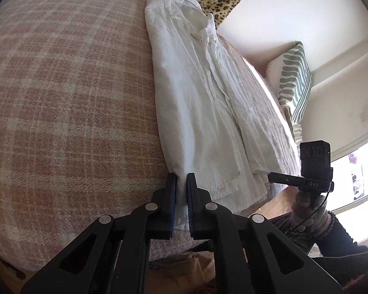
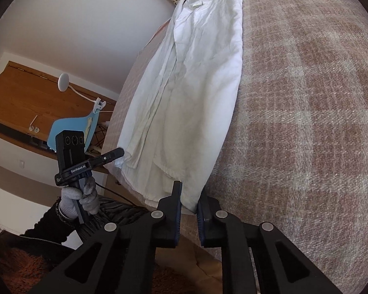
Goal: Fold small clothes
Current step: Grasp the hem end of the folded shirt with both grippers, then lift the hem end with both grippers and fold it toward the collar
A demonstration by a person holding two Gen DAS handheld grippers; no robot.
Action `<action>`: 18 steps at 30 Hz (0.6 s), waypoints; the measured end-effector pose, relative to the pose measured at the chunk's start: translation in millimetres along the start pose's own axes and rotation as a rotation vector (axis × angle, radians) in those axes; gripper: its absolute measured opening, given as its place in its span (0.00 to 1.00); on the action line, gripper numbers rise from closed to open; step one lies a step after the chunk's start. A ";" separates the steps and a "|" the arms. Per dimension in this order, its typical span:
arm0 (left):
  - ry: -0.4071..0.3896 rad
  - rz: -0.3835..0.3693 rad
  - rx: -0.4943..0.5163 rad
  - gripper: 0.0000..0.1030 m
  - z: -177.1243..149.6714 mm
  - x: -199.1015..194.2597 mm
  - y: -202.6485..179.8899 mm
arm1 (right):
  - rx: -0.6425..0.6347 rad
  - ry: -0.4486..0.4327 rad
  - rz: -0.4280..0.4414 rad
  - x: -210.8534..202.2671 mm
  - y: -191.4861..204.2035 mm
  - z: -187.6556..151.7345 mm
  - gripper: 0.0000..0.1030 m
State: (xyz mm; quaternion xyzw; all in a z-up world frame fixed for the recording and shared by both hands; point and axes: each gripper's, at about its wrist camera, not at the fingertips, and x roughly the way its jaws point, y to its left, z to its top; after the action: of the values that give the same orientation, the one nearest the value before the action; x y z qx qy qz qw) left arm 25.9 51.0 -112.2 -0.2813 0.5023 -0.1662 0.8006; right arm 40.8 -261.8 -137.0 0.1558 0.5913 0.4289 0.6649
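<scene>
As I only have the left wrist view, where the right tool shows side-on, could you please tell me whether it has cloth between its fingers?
Observer: Yes. The right tool is shut on the hem corner of the white shirt, next to the plaid blanket.
Operator: Thank you. Is the hand holding the left tool gloved?
Observer: Yes. The left hand wears a pale glove and grips the handle.
Operator: What stands behind that hand, past the blanket's edge?
Observer: A blue chair, in front of a wooden panel.
</scene>
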 end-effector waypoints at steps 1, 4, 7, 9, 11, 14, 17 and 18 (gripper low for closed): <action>-0.003 -0.012 -0.009 0.06 1.3 -1.2 0.3 | -0.005 -0.003 -0.001 -0.2 1.2 0.4 0.07; -0.019 -0.032 -0.006 0.06 5.4 -4.5 -3.7 | -0.016 -0.035 0.033 -5.1 3.5 1.5 0.05; -0.042 -0.037 0.010 0.06 10.3 -5.6 -11.2 | -0.019 -0.070 0.064 -9.2 7.2 5.4 0.05; -0.069 -0.039 0.020 0.05 15.7 -8.7 -15.8 | -0.014 -0.095 0.086 -12.1 7.0 9.5 0.05; -0.100 -0.045 0.025 0.05 23.5 -12.7 -20.3 | -0.003 -0.122 0.111 -13.9 5.6 13.6 0.05; -0.157 -0.051 0.027 0.04 40.3 -19.0 -25.7 | -0.001 -0.160 0.126 -21.3 8.9 25.2 0.04; -0.215 -0.049 0.034 0.02 61.8 -23.6 -30.2 | 0.014 -0.193 0.137 -24.3 12.7 38.9 0.04; -0.227 -0.048 0.037 0.02 70.0 -23.7 -30.6 | 0.015 -0.204 0.134 -24.8 12.7 45.2 0.04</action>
State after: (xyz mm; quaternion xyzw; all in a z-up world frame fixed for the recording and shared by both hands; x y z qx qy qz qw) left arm 78.8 59.8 -52.8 -0.2956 0.3983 -0.1614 0.8532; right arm 79.1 -259.6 -100.3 0.2429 0.5122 0.4499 0.6902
